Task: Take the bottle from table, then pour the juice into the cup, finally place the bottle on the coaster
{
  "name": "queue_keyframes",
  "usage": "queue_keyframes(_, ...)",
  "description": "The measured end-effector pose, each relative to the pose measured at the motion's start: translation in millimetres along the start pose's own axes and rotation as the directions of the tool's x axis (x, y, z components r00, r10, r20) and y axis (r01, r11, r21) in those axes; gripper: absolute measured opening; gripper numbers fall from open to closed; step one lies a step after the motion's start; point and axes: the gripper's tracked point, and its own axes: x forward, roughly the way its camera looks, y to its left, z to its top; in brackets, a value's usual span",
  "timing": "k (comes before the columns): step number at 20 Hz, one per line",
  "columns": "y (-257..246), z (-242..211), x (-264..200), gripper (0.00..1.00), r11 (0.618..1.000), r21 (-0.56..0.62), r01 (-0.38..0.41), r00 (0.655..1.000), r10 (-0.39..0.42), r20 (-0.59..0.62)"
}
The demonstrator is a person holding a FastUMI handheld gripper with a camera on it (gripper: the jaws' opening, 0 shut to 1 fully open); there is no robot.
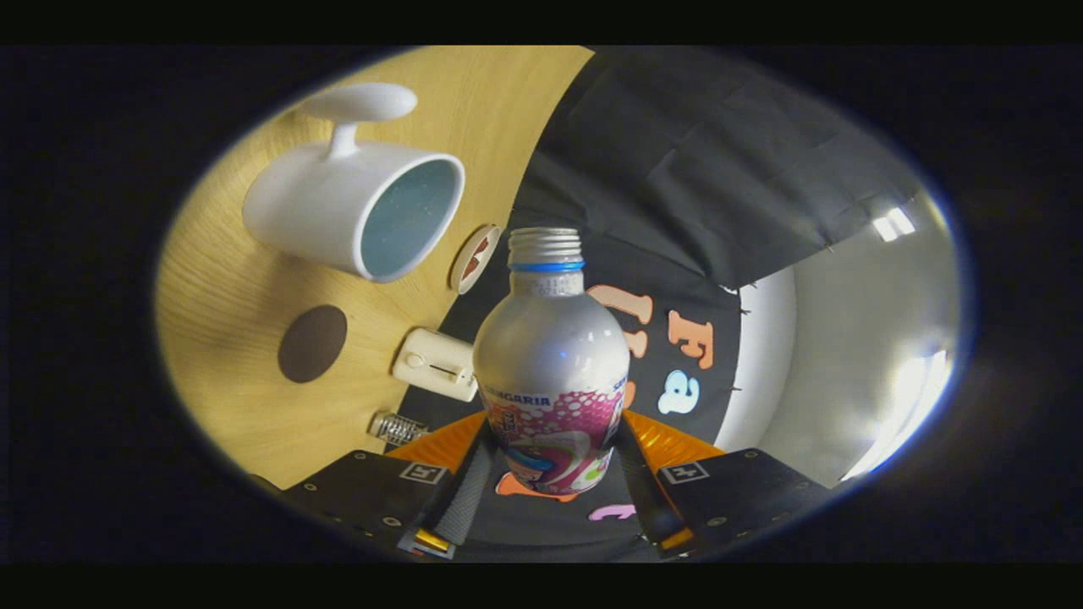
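- The jaws (554, 461) are clamped on the lower body of the bottle (552, 355), one finger pressed against each side of its printed label.
- The bottle is held off the wooden surface (228, 296), which appears rolled to one side in the gripper view; its threaded neck is uncapped, with a blue ring just below the threads.
- A white cup (351, 207) with a pale blue inside is seen standing on the surface, beyond the bottle's neck and to its left, its mouth turned toward the bottle.
- A round coaster (474, 258) lies near the surface's edge, between the cup and the bottle's neck.
- A dark round mat (312, 342) is seen on the surface, apart from the cup.
- A small cream device (436, 364) sits at the surface's edge, just beside the bottle's shoulder.
- A small metallic ribbed object (396, 428) lies at the same edge, nearer the left finger.
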Motion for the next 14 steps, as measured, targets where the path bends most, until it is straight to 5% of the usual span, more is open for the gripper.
queue_keyframes(4, 13, 14, 0, 0.76, 0.991, 0.126, -0.034, 0.999, 0.033, 0.008)
queue_keyframes(7, 5, 9, 7, 0.76, 0.951, 0.31, -0.021, 1.0, 0.026, -0.012)
queue_keyframes(11, -6, 0, 18, 0.77, 0.83, 0.557, -0.021, 0.998, 0.054, -0.043)
queue_keyframes(14, -5, -14, 29, 0.77, 0.679, 0.734, -0.009, 0.993, 0.09, -0.07)
